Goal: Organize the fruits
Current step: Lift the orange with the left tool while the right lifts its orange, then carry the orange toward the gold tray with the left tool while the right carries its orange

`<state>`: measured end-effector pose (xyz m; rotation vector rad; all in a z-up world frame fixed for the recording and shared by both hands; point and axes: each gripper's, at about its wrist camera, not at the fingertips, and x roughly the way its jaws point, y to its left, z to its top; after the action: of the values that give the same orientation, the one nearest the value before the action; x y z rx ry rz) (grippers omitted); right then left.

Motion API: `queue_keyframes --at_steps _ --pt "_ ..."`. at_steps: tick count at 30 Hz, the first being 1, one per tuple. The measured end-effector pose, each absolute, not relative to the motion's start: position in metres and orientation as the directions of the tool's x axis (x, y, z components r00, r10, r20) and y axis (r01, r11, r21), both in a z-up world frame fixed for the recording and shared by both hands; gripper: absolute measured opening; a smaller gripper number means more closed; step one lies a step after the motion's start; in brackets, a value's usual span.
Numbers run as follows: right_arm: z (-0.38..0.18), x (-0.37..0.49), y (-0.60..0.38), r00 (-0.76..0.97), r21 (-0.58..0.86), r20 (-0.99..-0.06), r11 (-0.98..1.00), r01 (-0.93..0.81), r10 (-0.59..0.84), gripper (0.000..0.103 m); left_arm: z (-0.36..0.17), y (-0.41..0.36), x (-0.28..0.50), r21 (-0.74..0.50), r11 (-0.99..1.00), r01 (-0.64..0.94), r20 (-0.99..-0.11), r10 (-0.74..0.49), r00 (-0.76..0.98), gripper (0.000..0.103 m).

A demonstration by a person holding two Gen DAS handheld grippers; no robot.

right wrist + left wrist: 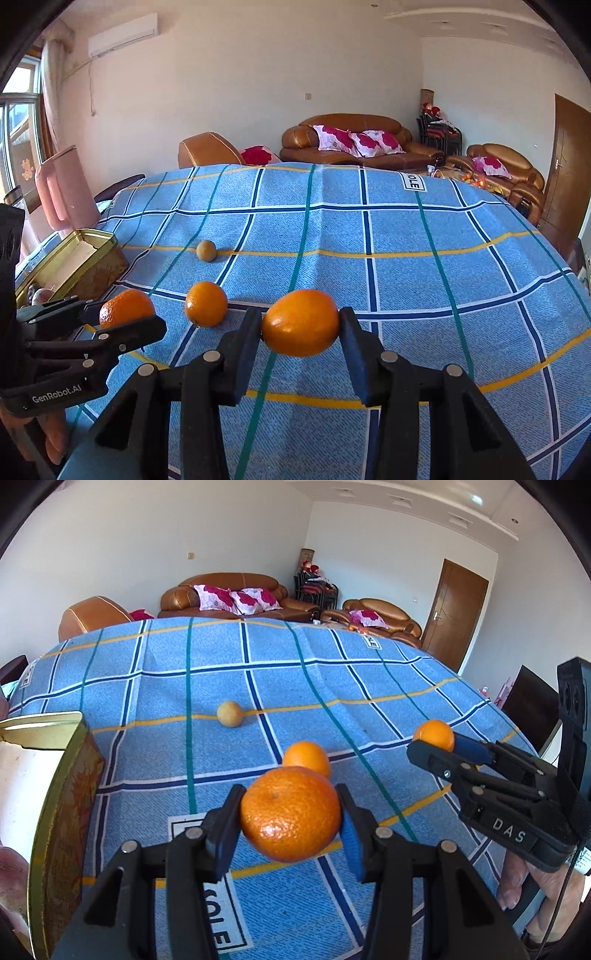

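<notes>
Between the blue pads of the left gripper [290, 814]: a mandarin [290, 813], clamped at its widest part and lifted clear of the checked tablecloth [332, 675]. Same with the right gripper [301, 323], closed on a smoother, oval orange fruit [301, 322], pads pressing on its two sides. Left on the cloth: one more small orange [206, 303], near the grippers, and a pale brown round fruit [206, 250] further back, well apart from the others. At the left side of the table, an open gold tin [90, 236], probably the place for the fruits; something round already inside, too hidden to name.

About handling, as a judgement only: light fruits, firm but a little soft under the skin, so a moderate squeeze enough, too much could bruise or burst. Skin shiny, rather slippery on the oval one; round shape easy to roll away once put down on the flat cloth. Best hold across the middle, as now, not near the ends. Lowering gently into the tin before opening, to avoid a drop.
</notes>
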<state>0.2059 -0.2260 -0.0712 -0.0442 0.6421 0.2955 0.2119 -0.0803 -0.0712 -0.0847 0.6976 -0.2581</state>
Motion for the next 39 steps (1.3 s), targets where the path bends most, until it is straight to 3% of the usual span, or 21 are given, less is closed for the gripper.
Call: queue_keyframes --at_steps 39 --pt "-0.047 0.143 -0.22 0.891 -0.007 -0.323 0.941 -0.339 0.318 0.045 -0.042 -0.091 0.161 -0.006 0.984 0.176 -0.376 -0.165 0.912 0.05"
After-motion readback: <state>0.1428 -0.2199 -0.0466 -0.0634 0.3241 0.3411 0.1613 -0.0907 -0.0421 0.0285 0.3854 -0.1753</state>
